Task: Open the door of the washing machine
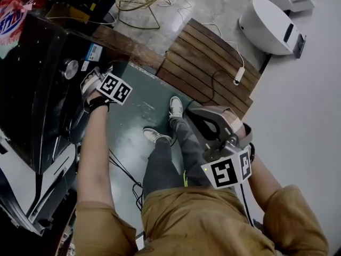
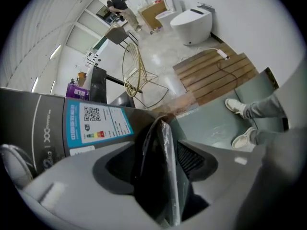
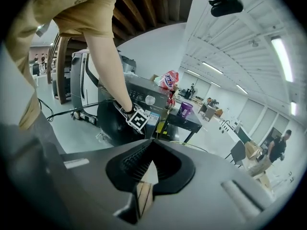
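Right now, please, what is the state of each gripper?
Left gripper: closed on the edge of the washing machine door.
Right gripper: closed, holding nothing.

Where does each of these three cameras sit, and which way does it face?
Head view: on the person's head, facing steeply down at the washing machine; shows forearms, legs, shoes, left gripper, right gripper.
Left gripper view: on the left gripper, facing down along its jaws, door edge between them; shows shoes.
Right gripper view: on the right gripper, facing across at the washing machine; shows the left forearm.
Shared: head and right gripper views both show the left gripper's marker cube.
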`<state>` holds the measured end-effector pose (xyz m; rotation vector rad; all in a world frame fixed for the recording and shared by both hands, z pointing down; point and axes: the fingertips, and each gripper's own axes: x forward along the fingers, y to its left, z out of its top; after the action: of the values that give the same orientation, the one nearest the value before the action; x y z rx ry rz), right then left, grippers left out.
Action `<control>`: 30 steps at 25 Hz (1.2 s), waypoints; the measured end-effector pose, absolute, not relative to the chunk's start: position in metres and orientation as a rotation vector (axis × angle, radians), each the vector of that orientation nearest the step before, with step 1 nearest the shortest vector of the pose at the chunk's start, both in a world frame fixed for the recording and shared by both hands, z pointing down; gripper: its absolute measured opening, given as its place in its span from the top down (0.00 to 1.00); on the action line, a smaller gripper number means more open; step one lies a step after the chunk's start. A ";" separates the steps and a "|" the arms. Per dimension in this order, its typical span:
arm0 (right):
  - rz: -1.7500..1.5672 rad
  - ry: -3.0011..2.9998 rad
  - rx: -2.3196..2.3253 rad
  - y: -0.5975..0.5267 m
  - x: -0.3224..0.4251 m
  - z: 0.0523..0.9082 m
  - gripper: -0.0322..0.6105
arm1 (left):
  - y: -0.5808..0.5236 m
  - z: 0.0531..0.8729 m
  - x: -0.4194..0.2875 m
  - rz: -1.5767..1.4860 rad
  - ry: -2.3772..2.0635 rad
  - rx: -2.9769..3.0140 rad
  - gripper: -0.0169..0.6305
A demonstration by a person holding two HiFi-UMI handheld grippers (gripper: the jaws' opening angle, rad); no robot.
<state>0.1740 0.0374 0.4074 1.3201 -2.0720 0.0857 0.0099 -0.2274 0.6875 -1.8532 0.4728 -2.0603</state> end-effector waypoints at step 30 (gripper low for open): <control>0.281 -2.094 1.361 0.067 0.194 0.454 0.94 | -0.246 0.725 0.010 -2.467 0.382 -1.762 0.78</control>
<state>0.1940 0.0665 0.4543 1.3612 -2.0935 0.2806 0.0096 -0.2459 0.7246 -1.7619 0.3825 -2.4669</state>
